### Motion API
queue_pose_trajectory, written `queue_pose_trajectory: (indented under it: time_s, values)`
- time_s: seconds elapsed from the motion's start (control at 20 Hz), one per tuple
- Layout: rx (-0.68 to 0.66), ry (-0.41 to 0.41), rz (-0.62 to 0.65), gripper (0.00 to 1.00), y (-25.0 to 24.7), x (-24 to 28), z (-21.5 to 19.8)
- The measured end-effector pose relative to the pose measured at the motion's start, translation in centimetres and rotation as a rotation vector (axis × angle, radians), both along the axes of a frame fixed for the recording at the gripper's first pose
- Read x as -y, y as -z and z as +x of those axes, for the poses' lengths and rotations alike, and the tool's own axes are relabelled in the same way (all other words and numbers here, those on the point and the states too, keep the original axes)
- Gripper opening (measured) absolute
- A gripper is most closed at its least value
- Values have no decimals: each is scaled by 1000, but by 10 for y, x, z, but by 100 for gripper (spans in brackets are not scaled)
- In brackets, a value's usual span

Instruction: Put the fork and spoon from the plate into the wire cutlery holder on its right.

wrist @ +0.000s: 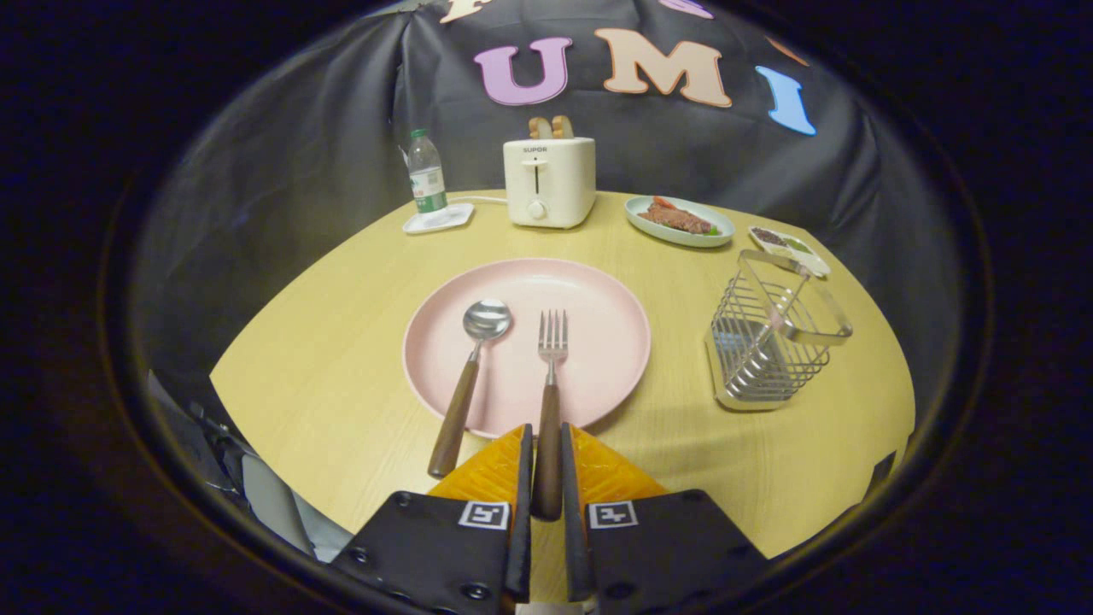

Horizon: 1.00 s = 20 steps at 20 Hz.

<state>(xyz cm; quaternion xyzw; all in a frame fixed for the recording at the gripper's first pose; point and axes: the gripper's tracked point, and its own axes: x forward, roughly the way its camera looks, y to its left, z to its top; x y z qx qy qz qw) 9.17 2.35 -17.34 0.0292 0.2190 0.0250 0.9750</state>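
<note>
A pink plate [598, 290] lies on the round wooden table just ahead of my fingers. A fork [552, 376] with a brown wooden handle lies on it, tines pointing away, its handle running back off the plate's near rim. My gripper [546, 440] is shut on that handle, one finger pressing on each side. A spoon [471, 367] with the same kind of handle lies left of the fork, bowl on the plate and handle end on the table. The wire cutlery holder [773, 342] stands to the right of the plate, with nothing in it.
Beyond the plate stand a cream toaster [549, 181] with bread in it, a water bottle [426, 179] on a small white tray, a pale green dish of food [680, 220] and a small white dish [787, 245] behind the holder. Black cloth walls surround the table [324, 367].
</note>
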Motion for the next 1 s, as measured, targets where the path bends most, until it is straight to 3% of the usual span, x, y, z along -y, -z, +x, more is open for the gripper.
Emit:
queue_pose_trajectory:
  time_s: [0.05,0.5,1.0]
  values:
    - [-4,-10,-5,14,-3,-3,0]
    - [2,38,-91,4,-7,8,-5]
    - [26,127,-117,4,-51,20,-23]
